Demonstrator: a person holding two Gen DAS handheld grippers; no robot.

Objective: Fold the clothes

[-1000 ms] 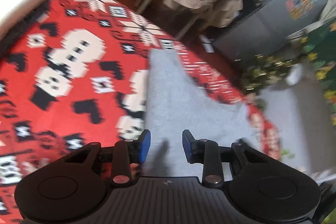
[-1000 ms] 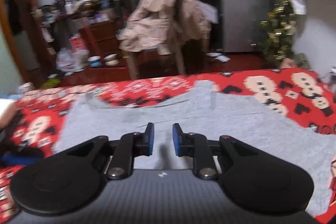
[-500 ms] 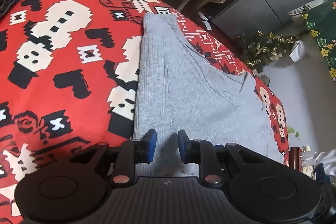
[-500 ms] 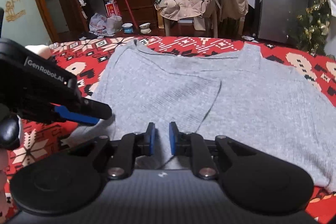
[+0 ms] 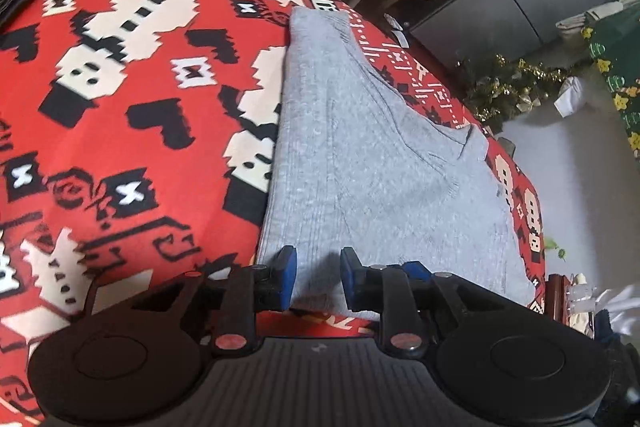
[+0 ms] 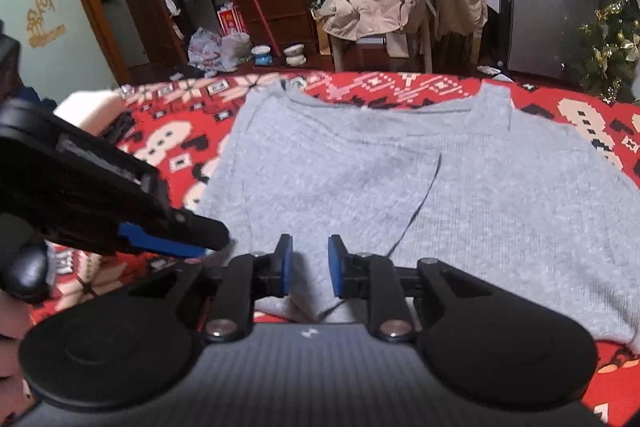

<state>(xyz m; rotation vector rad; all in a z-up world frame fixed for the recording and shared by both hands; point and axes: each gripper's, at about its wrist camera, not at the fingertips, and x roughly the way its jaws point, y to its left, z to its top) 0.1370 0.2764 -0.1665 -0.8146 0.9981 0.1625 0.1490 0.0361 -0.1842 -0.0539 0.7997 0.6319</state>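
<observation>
My right tongs (image 6: 306, 265) sit at the near hem of the grey sweater (image 6: 400, 187), jaws narrow but opening with hem cloth between the pads and no squeeze visible. My left tongs (image 5: 318, 277) stand narrow and apart over the same hem further left, not clamping. The sweater lies flat on the red patterned blanket (image 5: 120, 107), left side folded in; I judge each pair should close squarely on all hem layers before lifting it towards the far collar. Against the earlier frames, both tongs have come down to the hem.
</observation>
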